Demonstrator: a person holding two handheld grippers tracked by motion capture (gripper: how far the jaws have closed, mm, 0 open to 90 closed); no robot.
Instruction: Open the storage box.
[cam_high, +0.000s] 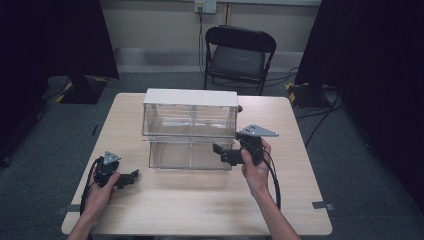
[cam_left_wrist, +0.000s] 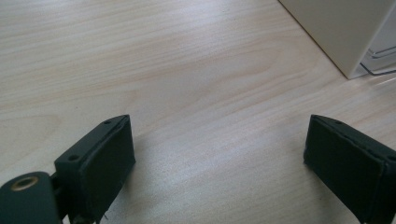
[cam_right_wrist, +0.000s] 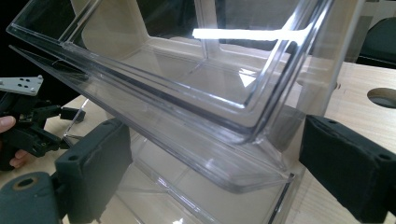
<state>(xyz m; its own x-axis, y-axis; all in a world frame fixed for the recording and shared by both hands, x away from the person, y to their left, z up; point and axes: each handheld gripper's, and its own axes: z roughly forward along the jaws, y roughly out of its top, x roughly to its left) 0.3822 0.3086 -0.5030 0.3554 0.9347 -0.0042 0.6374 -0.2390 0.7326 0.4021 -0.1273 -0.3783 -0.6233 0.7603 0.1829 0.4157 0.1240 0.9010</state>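
A clear plastic drawer cabinet (cam_high: 190, 127) with a white top stands at the middle of the wooden table (cam_high: 200, 205). My right gripper (cam_high: 221, 151) is at its lower right front. In the right gripper view this gripper (cam_right_wrist: 210, 163) is open, and the projecting front lip of a clear drawer (cam_right_wrist: 201, 140) lies between its black pads without being clamped. My left gripper (cam_high: 133, 175) rests low over the table to the left of the cabinet. It (cam_left_wrist: 219, 154) is open with only bare wood between its pads, and the cabinet's white corner (cam_left_wrist: 341, 32) is ahead on its right.
A black folding chair (cam_high: 239, 55) stands behind the table. Cables trail on the grey floor at the right. A round hole (cam_right_wrist: 385, 97) sits in the tabletop behind the cabinet. The left hand and its gripper (cam_right_wrist: 23, 121) appear far left in the right gripper view.
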